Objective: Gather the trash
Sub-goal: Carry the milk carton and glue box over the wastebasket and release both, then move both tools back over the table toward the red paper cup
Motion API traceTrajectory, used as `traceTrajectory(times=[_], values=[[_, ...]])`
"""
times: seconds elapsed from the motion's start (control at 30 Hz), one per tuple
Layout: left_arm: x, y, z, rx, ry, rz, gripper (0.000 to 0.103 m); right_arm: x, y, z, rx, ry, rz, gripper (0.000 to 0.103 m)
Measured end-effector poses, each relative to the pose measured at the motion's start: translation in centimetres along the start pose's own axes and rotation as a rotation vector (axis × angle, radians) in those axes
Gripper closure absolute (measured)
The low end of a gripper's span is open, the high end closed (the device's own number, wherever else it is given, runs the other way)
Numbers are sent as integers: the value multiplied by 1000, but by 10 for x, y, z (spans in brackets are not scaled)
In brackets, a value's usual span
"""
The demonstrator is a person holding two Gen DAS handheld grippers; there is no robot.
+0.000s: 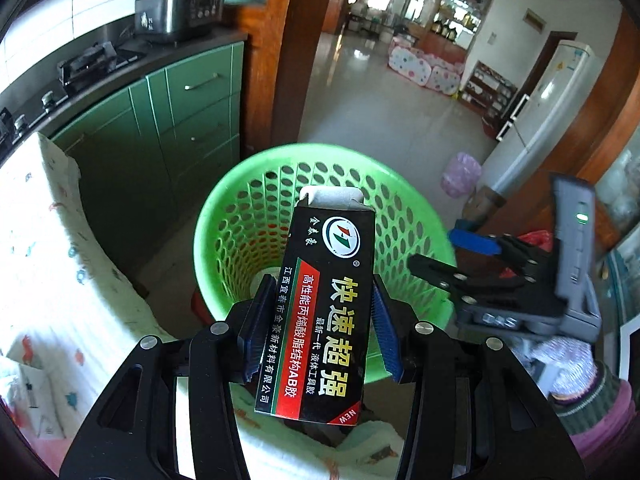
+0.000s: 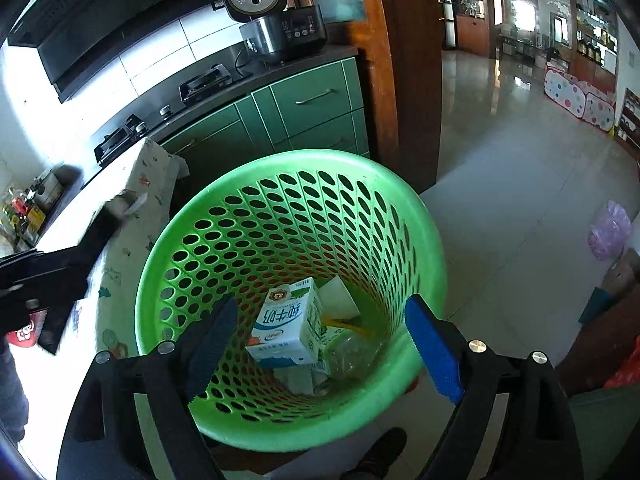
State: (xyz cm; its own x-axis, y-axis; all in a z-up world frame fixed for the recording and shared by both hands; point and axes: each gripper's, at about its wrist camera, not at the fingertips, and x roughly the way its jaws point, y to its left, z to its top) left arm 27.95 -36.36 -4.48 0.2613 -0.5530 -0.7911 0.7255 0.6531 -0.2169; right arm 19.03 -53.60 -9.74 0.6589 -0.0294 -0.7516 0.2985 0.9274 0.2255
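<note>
Two hand-held grippers hung over the green basket (image 2: 400,216). The left hand-held gripper (image 1: 320,328) pointed toward twelve o'clock, pads clamped on an upright black glue box (image 1: 324,312). The right hand-held gripper (image 2: 320,344) gaped wide, empty, above a milk carton (image 2: 286,326) lying inside.

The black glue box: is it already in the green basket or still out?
Out: the left gripper holds the black glue box above the green basket.
</note>
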Motion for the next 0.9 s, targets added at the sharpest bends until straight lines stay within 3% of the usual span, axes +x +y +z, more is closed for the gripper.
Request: traceTrajectory(times=[0.17, 0.23, 0.4, 0.57, 0.9], values=[[17, 0, 1, -10, 26, 11, 53, -3, -6, -8, 9, 3, 4, 20], [19, -1, 2, -5, 20, 18, 40, -4, -8, -10, 19, 3, 9, 20], [13, -4, -1, 6, 7, 12, 35, -7, -7, -16, 29, 2, 16, 20], [-15, -3, -12, 2, -24, 22, 35, -17, 0, -20, 23, -2, 26, 20], [-96, 16, -53, -31, -100, 111, 35, -51, 43, -30, -26, -39, 79, 19]])
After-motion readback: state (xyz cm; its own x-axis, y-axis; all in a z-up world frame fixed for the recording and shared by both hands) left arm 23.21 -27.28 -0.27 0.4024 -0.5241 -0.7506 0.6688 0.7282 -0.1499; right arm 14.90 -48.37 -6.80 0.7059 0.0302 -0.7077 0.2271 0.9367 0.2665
